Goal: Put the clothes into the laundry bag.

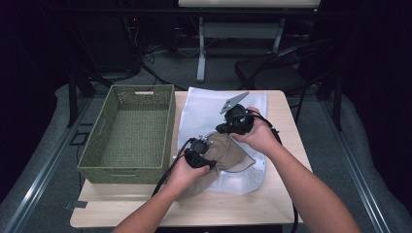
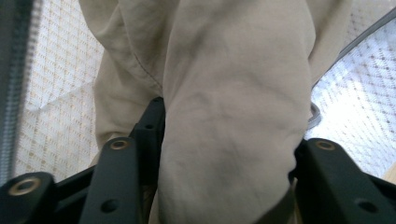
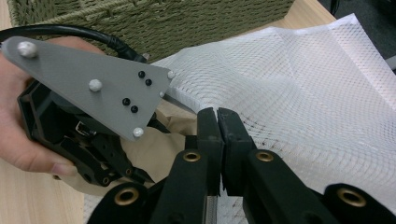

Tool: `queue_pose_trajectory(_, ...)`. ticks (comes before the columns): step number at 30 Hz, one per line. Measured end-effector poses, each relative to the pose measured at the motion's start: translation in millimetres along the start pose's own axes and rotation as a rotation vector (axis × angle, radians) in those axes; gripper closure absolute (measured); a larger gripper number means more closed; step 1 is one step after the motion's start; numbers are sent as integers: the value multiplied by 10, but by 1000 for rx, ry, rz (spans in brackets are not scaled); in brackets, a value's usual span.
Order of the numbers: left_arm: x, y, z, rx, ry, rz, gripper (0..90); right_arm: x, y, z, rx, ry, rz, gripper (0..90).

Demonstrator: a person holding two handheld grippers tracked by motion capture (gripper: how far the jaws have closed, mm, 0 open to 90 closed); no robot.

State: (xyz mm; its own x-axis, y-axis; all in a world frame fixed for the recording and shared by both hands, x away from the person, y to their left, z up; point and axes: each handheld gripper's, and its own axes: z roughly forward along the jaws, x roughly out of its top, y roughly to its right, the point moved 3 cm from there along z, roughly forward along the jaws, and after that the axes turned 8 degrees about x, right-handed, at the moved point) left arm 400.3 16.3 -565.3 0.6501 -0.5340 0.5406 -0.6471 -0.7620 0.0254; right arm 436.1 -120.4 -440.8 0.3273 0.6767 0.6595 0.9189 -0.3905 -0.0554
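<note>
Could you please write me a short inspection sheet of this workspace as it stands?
Surface: wooden table, bare at the near edge.
Job's things: beige garment part-way inside a white mesh bag.
Clutter: green woven basket at the table's left; nothing seen inside it.
Grippers: left hand-held gripper has thick garment fabric between its jaws; right hand-held gripper shut on the mesh bag's edge.
Cables: a black cable trails from the left hand-held gripper, one from the right.
Surroundings: dark room, chair behind the table, grey floor.

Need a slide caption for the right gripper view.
Shut right gripper pinches white mesh laundry bag beside beige cloth garment.
</note>
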Motion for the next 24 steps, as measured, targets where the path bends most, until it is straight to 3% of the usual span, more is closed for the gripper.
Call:
queue_pose_trajectory(5, 1, 30, -40, 9, 18, 19, 388, -6, -4, 13, -2, 2, 2, 890)
queue_pose_trajectory(16, -40, 63, -246, 56, 65, 57, 351, -23, -1, 26, -1, 3, 3, 889)
queue_pose_trajectory(24, -110, 43, -388, 60, 108, 50, 299, -25, -12, 40, 0, 6, 5, 887)
